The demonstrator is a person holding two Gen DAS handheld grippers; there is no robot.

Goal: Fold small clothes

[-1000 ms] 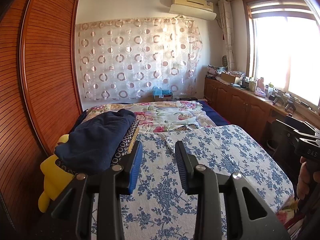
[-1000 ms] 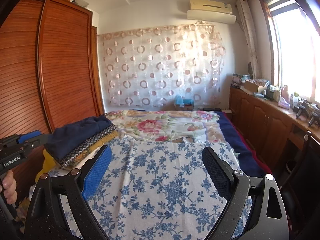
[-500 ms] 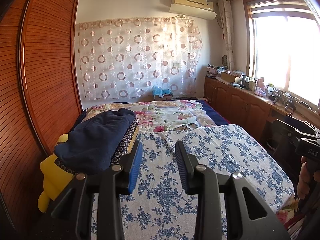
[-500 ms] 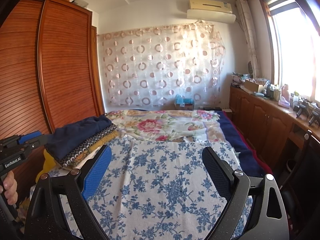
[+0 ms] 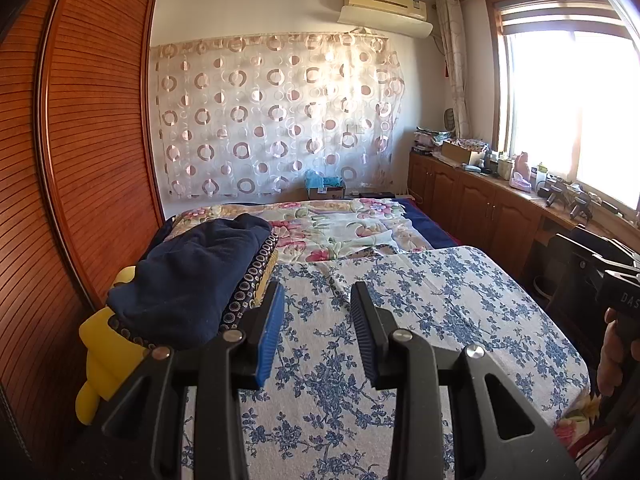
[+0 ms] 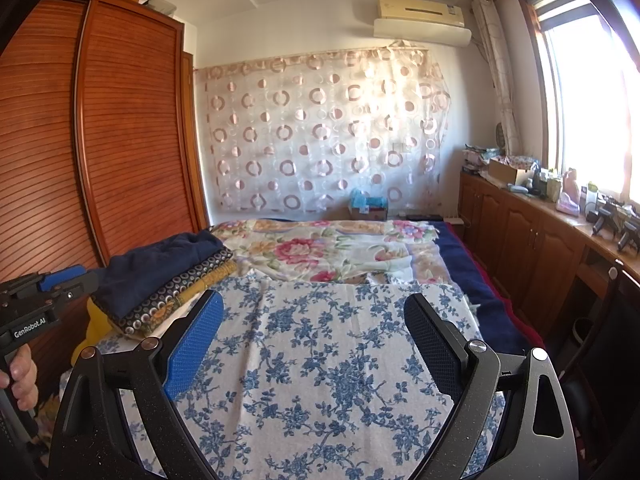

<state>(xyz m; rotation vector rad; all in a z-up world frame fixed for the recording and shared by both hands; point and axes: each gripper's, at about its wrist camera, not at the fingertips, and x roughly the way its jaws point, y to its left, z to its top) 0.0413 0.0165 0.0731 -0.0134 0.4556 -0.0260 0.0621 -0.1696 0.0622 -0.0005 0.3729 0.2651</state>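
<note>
A stack of folded clothes, navy garment point(image 5: 192, 276) on top of a ring-patterned one point(image 5: 252, 280), lies at the left side of the bed; in the right wrist view the same stack point(image 6: 160, 272) sits left of the blue-flowered sheet point(image 6: 320, 352). My left gripper point(image 5: 318, 320) hovers over the sheet just right of the stack, jaws a narrow gap apart, nothing between them. My right gripper point(image 6: 314, 340) stands wide open above the sheet, empty. Each hand-held tool shows at the edge of the other view: the left gripper point(image 6: 44, 300), the right gripper point(image 5: 616, 280).
A yellow plush point(image 5: 104, 352) pokes out under the stack. A slatted wooden wardrobe point(image 5: 80, 160) runs along the bed's left. Low wooden cabinets point(image 5: 480, 208) with clutter stand under the window at right. A flowered cover point(image 6: 328, 248) lies across the far half of the bed.
</note>
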